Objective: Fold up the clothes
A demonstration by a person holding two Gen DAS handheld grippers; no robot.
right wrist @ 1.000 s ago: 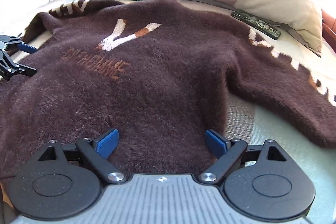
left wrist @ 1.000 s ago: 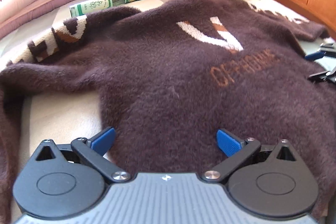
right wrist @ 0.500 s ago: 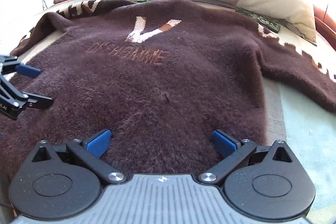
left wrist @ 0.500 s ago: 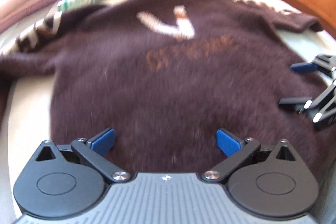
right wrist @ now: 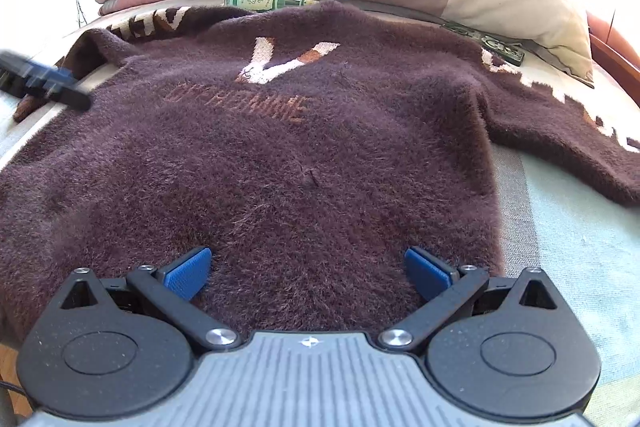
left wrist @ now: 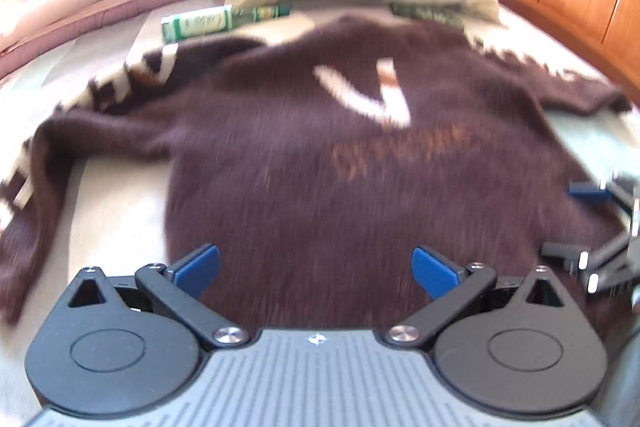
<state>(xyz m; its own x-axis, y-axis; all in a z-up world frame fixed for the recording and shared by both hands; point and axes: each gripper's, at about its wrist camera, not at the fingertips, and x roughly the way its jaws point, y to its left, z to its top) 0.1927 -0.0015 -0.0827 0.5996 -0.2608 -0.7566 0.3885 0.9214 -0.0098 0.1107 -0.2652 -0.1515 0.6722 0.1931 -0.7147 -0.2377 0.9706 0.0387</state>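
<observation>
- The brown sweater [right wrist: 304, 155] lies spread flat on the bed [right wrist: 580, 227], filling the middle of both views, with its hem at the bottom of the frame and its sleeves running off to the left and right edges.
- The left gripper [left wrist: 316, 269] hovers over the hem at the bottom centre of its view, fingers wide apart and holding nothing.
- The right gripper [right wrist: 308, 267] sits likewise at the bottom centre of its own view, fingers wide and empty.
- Risk: the fabric is thick and fuzzy, so a shallow pinch could catch only the top layer or the pile, and the fold would drag unevenly.
- Risk: a green bottle [right wrist: 264, 1] at the upper centre and a remote control [right wrist: 500, 47] at the upper right lie against the collar end; sweeping the hem that far could knock them or trap them in the fold.
- Risk: the left wrist view is blurred, so aim there is less certain.
</observation>
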